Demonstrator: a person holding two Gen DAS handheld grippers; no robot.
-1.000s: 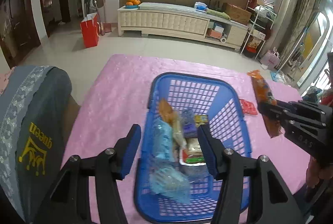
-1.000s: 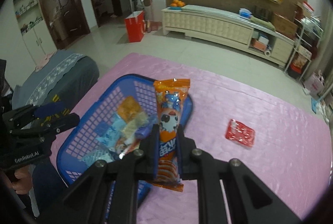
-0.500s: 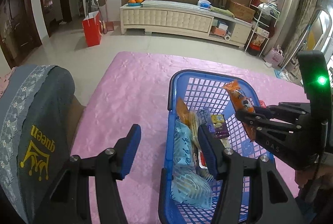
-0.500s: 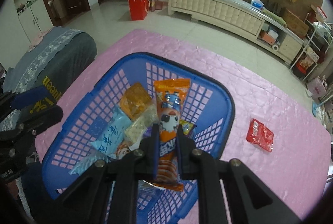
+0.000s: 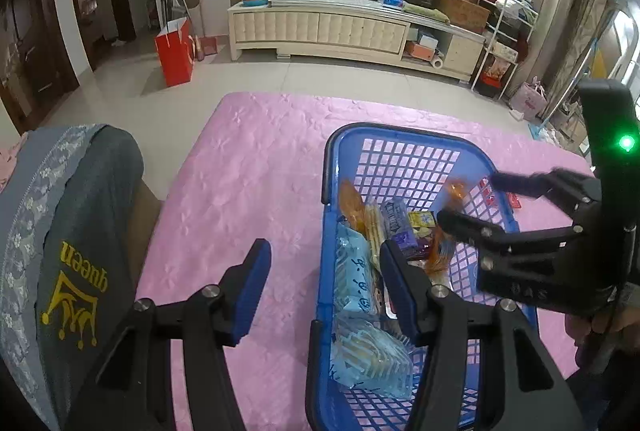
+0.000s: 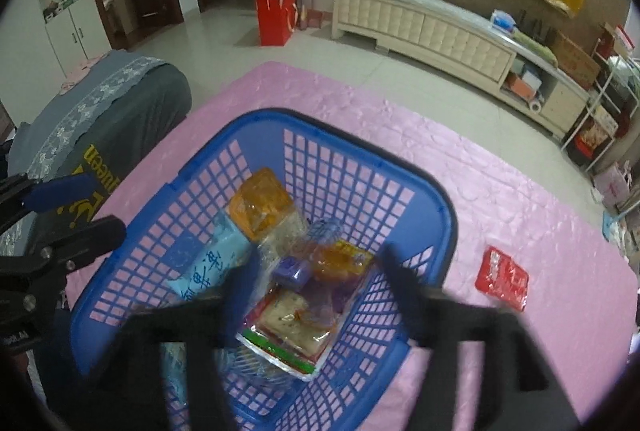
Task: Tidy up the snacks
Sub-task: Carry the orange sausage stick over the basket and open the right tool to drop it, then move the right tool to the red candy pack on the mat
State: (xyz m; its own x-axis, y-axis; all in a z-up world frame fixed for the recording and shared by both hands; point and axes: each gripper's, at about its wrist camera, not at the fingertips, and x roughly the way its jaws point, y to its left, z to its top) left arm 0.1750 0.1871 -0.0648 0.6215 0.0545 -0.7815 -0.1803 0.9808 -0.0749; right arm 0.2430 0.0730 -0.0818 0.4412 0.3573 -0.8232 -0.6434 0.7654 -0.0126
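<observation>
Now that the orange snack packet (image 5: 440,251) has dropped among the snacks in the blue basket (image 6: 448,227), the right tongs (image 6: 316,271) have just opened, empty. Left tongs (image 5: 324,283) hover half open, holding nothing. On the pink desk (image 6: 520,191), one red packet (image 6: 502,277) remains.

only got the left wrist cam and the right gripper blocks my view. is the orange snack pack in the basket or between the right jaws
Observer: It is in the blue basket. The right gripper has just been opening its jaws. Nothing is between them, and the orange snack pack, blurred, sits on the pile.
Operator: anything outside the basket
Observer: One red packet lies flat on the pink tablecloth, right of the basket and clear of its rim.
Operator: whats nearest the right jaws
Observer: A clear tray of sandwich-like slices, low in the basket.
</observation>
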